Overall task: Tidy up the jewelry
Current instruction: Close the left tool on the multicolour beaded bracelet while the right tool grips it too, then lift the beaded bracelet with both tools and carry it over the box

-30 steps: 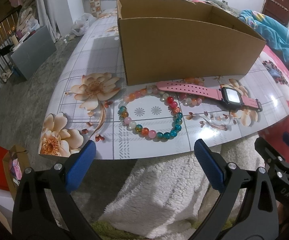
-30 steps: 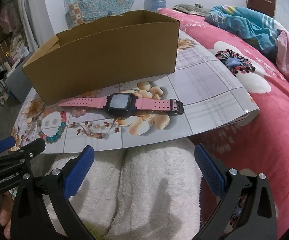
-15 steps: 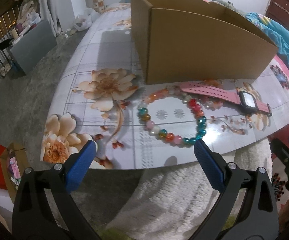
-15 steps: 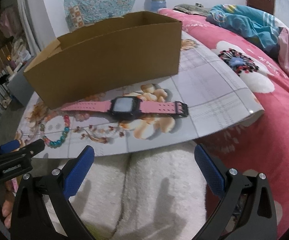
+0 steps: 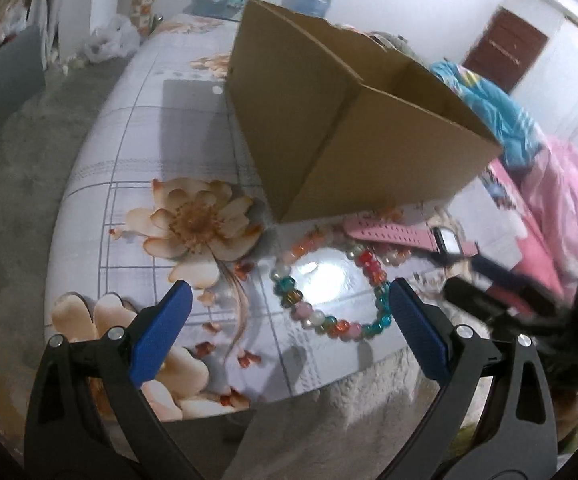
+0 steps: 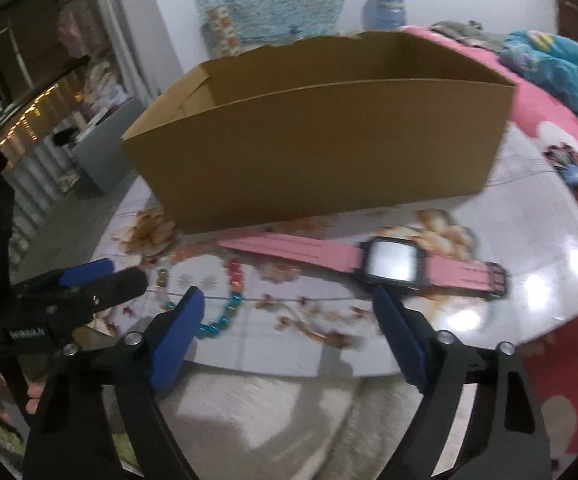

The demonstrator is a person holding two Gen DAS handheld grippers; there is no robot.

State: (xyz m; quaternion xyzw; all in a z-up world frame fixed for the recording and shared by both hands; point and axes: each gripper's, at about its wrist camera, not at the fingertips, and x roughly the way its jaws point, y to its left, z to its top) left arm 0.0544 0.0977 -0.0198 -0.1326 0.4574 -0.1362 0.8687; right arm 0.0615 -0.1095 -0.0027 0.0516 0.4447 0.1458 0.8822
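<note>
Left tool (image 5: 287, 306): spread wide, blue pads apart, grasping nothing; low over the near edge of the tabletop, bracelet framed between the pads.
Tabletop (image 5: 141, 128): glossy sheet printed with a grid and peach flowers; carries box, bracelet and watch.
Bracelet (image 5: 331, 280): loop of mixed beads, red, teal, pink, orange and clear; flat on the tabletop just in front of the box's near corner; far side touching or overlapping the watch strap, cannot tell which.
Box (image 5: 353, 132): brown cardboard, open top, upright behind the bracelet and watch; inside mostly hidden.
Watch (image 6: 389, 264): pink perforated strap, dark square case, pale screen; stretched flat along the box's front wall, just beside it; buckle end to the right.
Right tool (image 6: 289, 304): released, pads well apart, holding nothing; near the tabletop edge, right pad tip just in front of the watch case, bracelet beads beside the left pad.
Bed (image 6: 561, 128): pink flowered cover, to the right of the tabletop.
</note>
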